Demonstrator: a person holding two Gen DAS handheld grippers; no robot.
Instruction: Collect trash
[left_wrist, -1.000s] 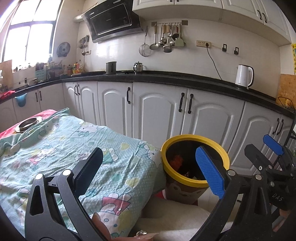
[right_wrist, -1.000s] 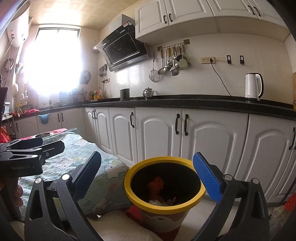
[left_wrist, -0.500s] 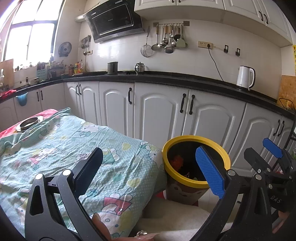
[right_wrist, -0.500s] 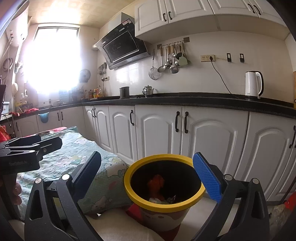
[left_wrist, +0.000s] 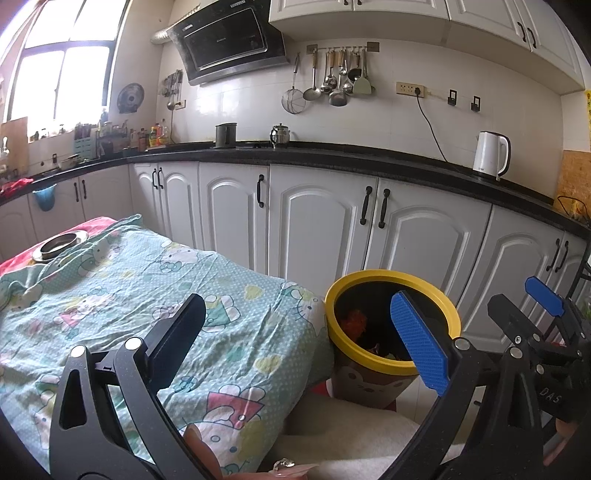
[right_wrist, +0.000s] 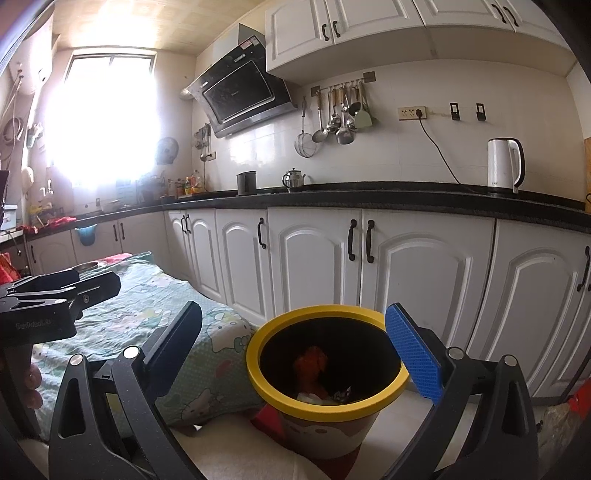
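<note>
Both tongs are held level, spread wide and empty. The left tongs (left_wrist: 295, 339) hang over the rumpled cartoon-print cloth (left_wrist: 110, 295); the right tongs (right_wrist: 299, 347) frame the round yellow-rimmed bin (right_wrist: 328, 406), with orange trash (right_wrist: 310, 365) inside. Each has one ribbed blue pad (right_wrist: 413, 354).

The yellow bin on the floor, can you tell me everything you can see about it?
The bin is round, with a thick yellow rim, a dark inside and a pale outer wall with a cartoon print and a brown band. It looks like plastic. It stands upright on something red, in front of the white cabinets and right beside the cloth-covered table. It is open, with no lid. Inside lie an orange-red scrap and some small bits of rubbish. Neither gripper touches it.
</note>
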